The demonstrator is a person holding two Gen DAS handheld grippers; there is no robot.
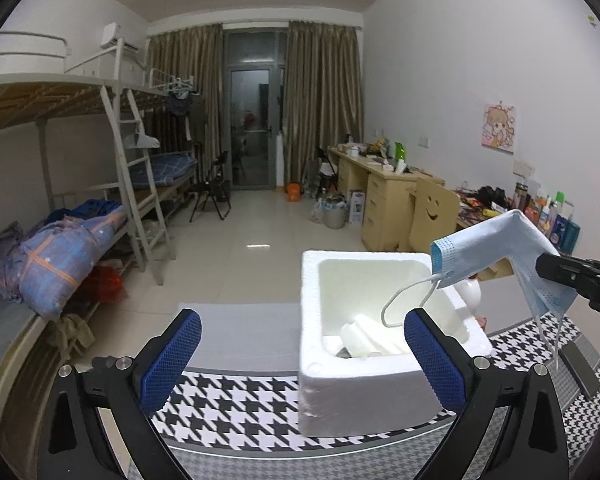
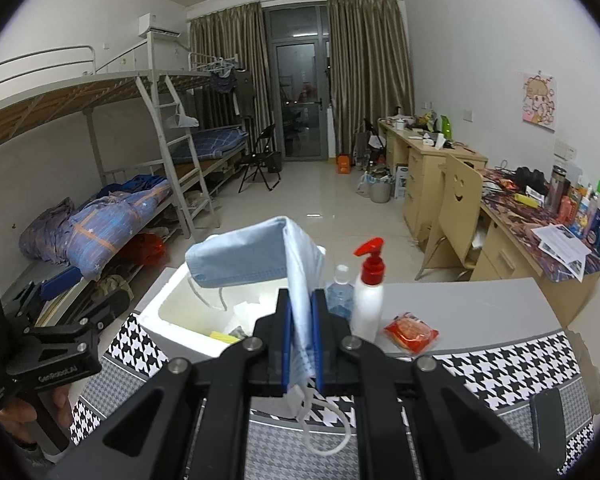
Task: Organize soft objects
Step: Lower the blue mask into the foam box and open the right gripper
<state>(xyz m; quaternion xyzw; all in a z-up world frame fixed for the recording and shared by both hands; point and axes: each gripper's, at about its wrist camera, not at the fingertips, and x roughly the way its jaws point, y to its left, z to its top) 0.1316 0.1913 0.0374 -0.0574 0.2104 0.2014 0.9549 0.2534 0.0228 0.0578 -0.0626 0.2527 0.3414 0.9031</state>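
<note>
My right gripper [image 2: 302, 320] is shut on a light blue face mask [image 2: 256, 256], which hangs folded over the far side of a white foam box [image 2: 172, 320]. In the left wrist view the mask [image 1: 496, 248] is held up at the right by the right gripper [image 1: 548, 266], above the box [image 1: 360, 376]. My left gripper [image 1: 300, 352] is open and empty, its blue pads either side of the box's near left wall. White soft items lie inside the box [image 1: 364, 336].
A white pump bottle with a red top [image 2: 368, 296], a small clear bottle [image 2: 340, 292] and a red packet [image 2: 412, 332] stand on the grey table right of the box. A houndstooth cloth [image 1: 228, 404] covers the table's near part. A phone [image 1: 580, 368] lies at right.
</note>
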